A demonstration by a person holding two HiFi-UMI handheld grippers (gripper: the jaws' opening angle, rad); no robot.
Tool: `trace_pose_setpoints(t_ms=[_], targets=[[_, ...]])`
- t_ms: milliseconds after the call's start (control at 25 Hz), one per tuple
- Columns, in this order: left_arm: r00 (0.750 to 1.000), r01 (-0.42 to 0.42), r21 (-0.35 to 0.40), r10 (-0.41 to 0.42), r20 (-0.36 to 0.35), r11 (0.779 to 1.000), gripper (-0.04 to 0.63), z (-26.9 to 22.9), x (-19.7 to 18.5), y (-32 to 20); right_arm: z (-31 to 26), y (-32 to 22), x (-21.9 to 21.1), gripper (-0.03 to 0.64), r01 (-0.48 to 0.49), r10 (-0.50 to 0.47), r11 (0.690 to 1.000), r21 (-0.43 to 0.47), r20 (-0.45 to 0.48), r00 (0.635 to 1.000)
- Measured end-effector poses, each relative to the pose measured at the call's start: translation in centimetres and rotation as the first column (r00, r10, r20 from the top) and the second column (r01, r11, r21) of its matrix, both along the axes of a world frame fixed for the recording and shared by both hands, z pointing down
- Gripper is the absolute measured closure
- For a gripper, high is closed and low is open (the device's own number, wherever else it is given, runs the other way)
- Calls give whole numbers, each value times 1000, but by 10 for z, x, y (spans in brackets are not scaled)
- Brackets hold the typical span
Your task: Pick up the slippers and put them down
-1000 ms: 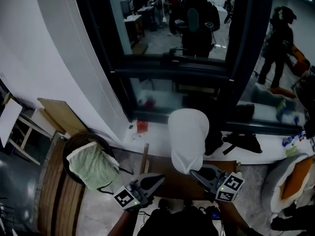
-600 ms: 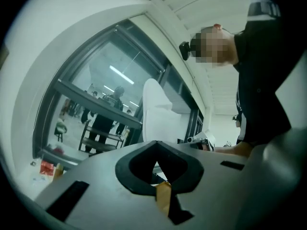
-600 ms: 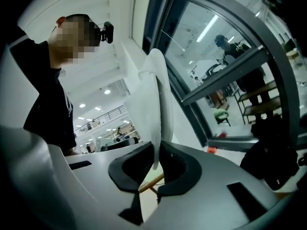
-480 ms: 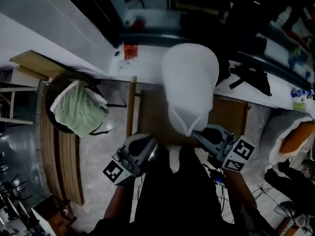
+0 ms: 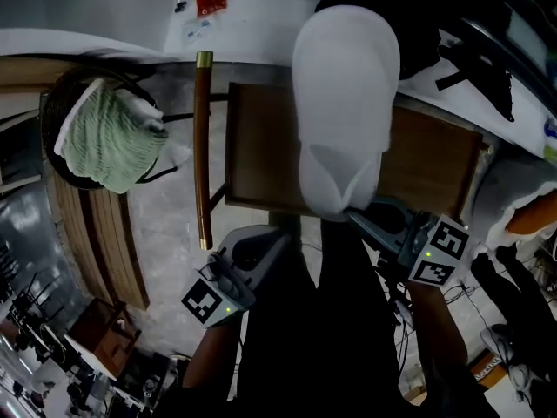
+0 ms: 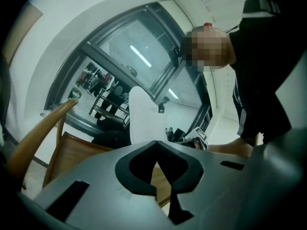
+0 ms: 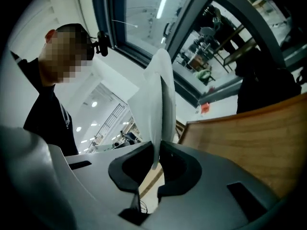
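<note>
Slipper (image 5: 344, 103) over chair (image 5: 261, 155), near end in right gripper (image 5: 370, 216), left gripper (image 5: 277, 238) alongside, basket (image 5: 54, 94) at left.

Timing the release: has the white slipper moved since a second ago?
Yes. The white slipper, held in the right tongs, has come down toward the wooden chair seat and now overlaps it.
</note>
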State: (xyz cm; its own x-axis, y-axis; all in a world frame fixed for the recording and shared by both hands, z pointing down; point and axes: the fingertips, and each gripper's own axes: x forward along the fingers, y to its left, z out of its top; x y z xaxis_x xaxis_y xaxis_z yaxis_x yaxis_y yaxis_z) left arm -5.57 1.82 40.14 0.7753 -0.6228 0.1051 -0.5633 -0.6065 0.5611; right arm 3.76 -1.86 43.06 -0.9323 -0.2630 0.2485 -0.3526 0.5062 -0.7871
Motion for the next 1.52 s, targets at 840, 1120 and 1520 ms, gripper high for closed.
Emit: trace_pose_setpoints(t_ms=[840, 1120, 1520], targets=[[998, -55, -151, 52, -26, 987, 585, 76, 18, 13, 124, 51, -4, 568, -2, -22, 919, -394, -57, 998], [998, -58, -151, 54, -31, 987, 586, 82, 17, 10, 138, 55, -6, 568, 12, -64, 908, -419, -110, 992], [994, -96, -140, 101, 29, 985, 585, 91, 17, 13, 154, 56, -4, 566, 3, -107, 916, -401, -236, 966]])
